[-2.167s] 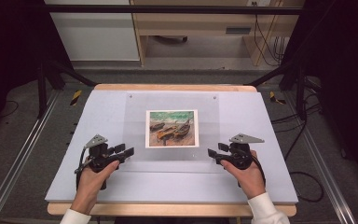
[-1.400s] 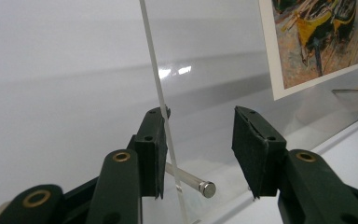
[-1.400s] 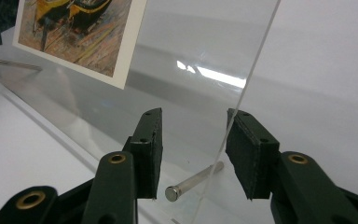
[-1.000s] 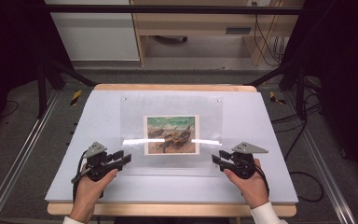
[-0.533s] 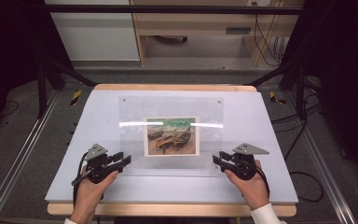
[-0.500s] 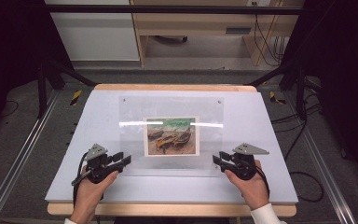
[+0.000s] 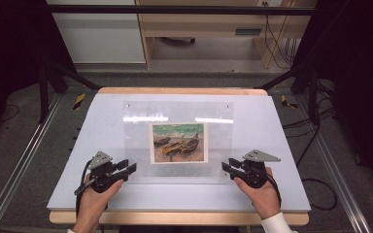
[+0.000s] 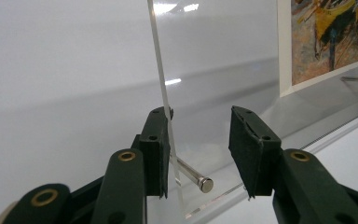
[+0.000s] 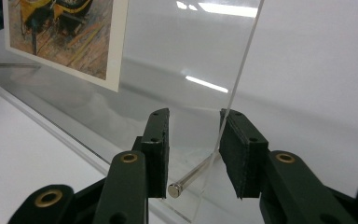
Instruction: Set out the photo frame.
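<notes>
The clear acrylic picture frame [image 7: 178, 141] is raised further at its far edge than in the earlier pictures, so the boat painting [image 7: 178, 143] is seen more upright and taller. The reflected light strip is shifted from the near part of the pane up to the part above the painting. The right gripper [image 7: 227, 168] is closed slightly further, with the frame's corner standoff pin [image 9: 193, 177] between its jaws.

Glossy clear acrylic frame [image 7: 177, 141], matt table [image 7: 102, 121]

white table [image 7: 102, 145] bearing a clear acrylic picture frame [image 7: 141, 141].
</notes>
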Available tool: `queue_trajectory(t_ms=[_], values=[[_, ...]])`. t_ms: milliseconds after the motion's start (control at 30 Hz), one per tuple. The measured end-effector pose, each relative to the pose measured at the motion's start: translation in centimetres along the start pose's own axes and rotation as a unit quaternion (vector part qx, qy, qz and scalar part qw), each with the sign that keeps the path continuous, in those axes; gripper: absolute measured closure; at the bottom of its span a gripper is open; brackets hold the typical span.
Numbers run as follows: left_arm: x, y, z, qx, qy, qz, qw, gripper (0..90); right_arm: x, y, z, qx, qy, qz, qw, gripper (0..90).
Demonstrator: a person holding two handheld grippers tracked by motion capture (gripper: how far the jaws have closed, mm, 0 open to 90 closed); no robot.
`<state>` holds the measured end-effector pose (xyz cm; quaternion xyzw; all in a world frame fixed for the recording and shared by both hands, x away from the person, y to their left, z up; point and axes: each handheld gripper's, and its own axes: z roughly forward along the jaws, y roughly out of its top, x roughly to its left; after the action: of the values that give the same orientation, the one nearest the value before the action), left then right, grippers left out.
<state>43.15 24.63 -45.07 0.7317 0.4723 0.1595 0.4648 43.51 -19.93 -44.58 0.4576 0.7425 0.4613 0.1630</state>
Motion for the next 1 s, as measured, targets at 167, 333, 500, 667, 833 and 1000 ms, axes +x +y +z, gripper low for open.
queue_trajectory(t_ms=[167,333,500,667,833,1000], values=[[-0.07,-0.04,-0.06,0.002,0.002,0.003,1.0,58.5,0.11,-0.1,-0.09,0.001,-0.001,-0.001,1.0,64.2],[-0.15,-0.06,-0.1,0.005,0.004,0.004,1.0,58.9,0.19,-0.16,-0.11,0.001,-0.005,-0.004,1.0,64.5],[-0.2,-0.12,-0.17,0.006,0.005,0.006,0.9999,59.3,0.33,-0.27,-0.21,0.002,-0.006,-0.002,1.0,65.2],[-0.21,-0.16,-0.19,0.007,0.005,0.006,0.9999,59.7,0.39,-0.37,-0.25,0.002,-0.009,-0.005,0.9999,65.4],[-0.21,-0.22,-0.23,0.007,0.003,0.007,0.9999,59.9,0.46,-0.44,-0.29,0.003,-0.01,-0.003,0.9999,65.9],[-0.16,-0.31,-0.28,0.008,0.001,0.008,0.9999,60.7,0.53,-0.55,-0.34,0.004,-0.012,-0.004,0.9999,66.4]])
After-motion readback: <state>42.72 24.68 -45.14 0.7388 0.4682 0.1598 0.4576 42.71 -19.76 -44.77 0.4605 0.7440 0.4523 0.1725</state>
